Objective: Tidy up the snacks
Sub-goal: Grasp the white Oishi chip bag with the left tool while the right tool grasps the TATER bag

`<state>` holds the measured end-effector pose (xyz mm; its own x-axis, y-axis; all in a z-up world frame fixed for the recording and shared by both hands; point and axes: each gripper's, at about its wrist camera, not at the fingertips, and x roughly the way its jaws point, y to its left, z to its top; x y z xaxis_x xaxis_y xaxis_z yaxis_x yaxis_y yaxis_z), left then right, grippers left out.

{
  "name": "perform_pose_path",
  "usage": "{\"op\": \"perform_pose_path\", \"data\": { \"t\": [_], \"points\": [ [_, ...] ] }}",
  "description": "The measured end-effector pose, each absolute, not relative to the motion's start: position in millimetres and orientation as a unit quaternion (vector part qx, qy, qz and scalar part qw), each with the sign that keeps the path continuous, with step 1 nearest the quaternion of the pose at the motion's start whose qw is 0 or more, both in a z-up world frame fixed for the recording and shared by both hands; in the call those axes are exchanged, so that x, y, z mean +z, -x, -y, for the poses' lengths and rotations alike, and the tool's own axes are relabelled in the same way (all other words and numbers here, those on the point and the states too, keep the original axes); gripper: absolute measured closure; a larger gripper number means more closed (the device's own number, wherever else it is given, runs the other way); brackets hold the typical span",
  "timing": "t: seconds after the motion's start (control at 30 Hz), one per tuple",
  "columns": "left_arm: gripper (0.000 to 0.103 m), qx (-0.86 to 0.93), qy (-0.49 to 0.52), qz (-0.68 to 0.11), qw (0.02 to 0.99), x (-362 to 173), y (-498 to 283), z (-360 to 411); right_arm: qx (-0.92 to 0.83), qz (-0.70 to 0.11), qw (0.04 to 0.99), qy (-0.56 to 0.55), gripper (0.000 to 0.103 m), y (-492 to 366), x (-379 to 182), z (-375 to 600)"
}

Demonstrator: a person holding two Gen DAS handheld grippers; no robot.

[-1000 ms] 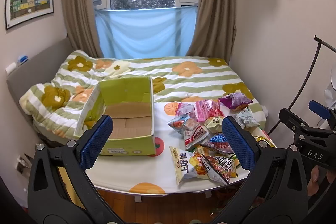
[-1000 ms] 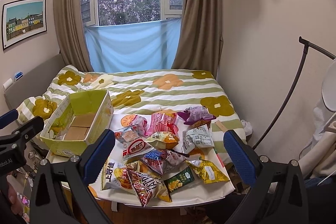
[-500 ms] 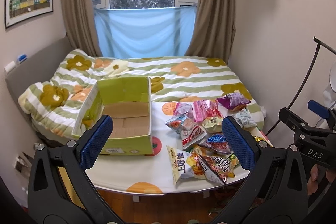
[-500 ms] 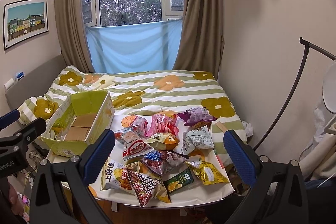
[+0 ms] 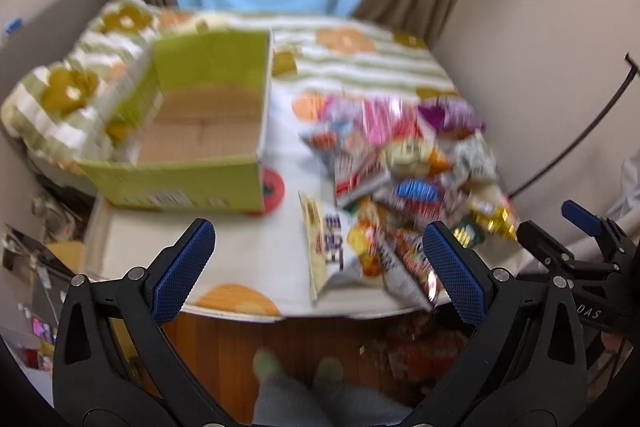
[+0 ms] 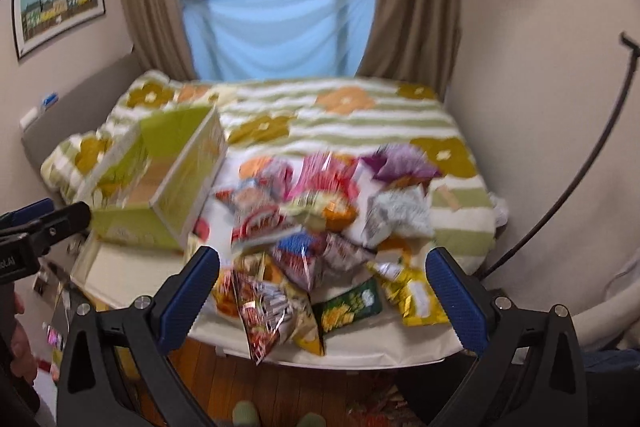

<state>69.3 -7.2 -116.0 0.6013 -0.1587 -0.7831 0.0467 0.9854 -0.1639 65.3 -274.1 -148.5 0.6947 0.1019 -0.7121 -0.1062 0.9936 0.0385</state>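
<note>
A pile of several snack bags (image 5: 400,187) lies on the right half of a white board (image 5: 240,255) at the foot of the bed; it also shows in the right wrist view (image 6: 320,227). An open green cardboard box (image 5: 192,135) with nothing in it stands on the left of the board, also in the right wrist view (image 6: 160,183). My left gripper (image 5: 316,267) is open and empty, above the board's near edge. My right gripper (image 6: 324,287) is open and empty, above the nearest bags. Both views are blurred.
The bed with a striped flower blanket (image 6: 340,115) lies behind the board. Walls stand left and right, curtains and a window at the back. A black curved stand (image 6: 592,163) is at the right. Wooden floor and my feet (image 5: 296,367) are below.
Both grippers have moved forward and tilted down toward the board; box and snacks now look larger and nearer. Jaws stay open. Nothing on the board has moved.
</note>
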Motion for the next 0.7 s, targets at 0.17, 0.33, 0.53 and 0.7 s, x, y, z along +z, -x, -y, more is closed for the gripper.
{"op": "perform_pose_path", "data": {
  "t": [0.17,0.33,0.53,0.7],
  "points": [
    [0.0,-0.107,0.087,-0.501,0.854,-173.9,-104.7,9.9,0.083,-0.432,0.898,-0.003,0.0,-76.0,-194.9,261.4],
    [0.0,-0.15,0.102,-0.554,0.812,-226.6,-135.3,13.5,0.094,-0.47,0.877,0.006,0.0,-87.7,-236.5,240.0],
    [0.0,-0.188,0.083,-0.583,0.786,-261.3,-153.5,25.4,0.09,-0.507,0.857,0.004,0.0,-105.5,-271.3,228.5],
    [0.003,-0.214,0.079,-0.605,0.763,-281.7,-164.7,33.6,0.091,-0.528,0.844,0.006,0.0,-114.2,-286.3,228.7]
  ]
}}
